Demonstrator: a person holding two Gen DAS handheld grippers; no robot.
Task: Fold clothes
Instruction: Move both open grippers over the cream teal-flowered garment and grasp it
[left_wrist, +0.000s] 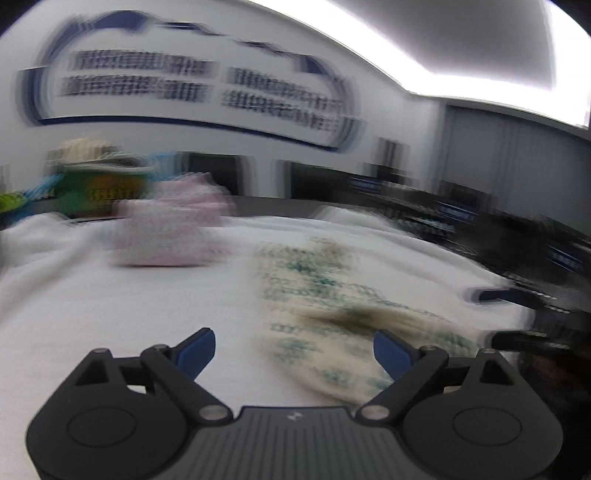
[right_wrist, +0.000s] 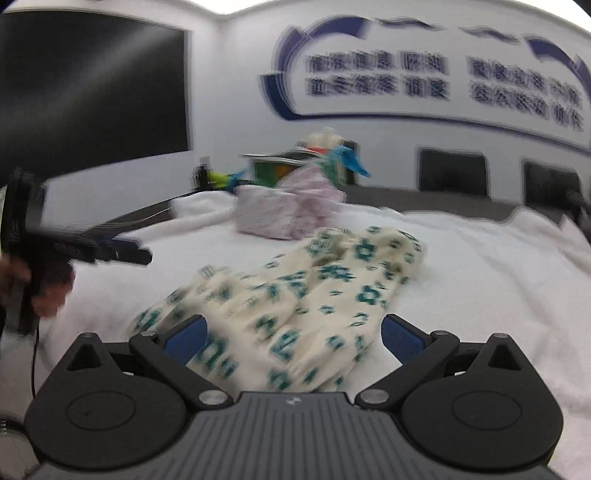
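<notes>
A cream garment with a green print lies crumpled on the white cloth-covered table. My right gripper is open, its blue fingers either side of the garment's near end, holding nothing. In the left wrist view, which is blurred, the same garment lies ahead and to the right. My left gripper is open and empty above the white cloth. The left gripper also shows at the left of the right wrist view, held by a hand.
A folded pink garment sits further back on the table, also in the left wrist view. Behind it are a green box and colourful items. Dark chairs stand along the wall.
</notes>
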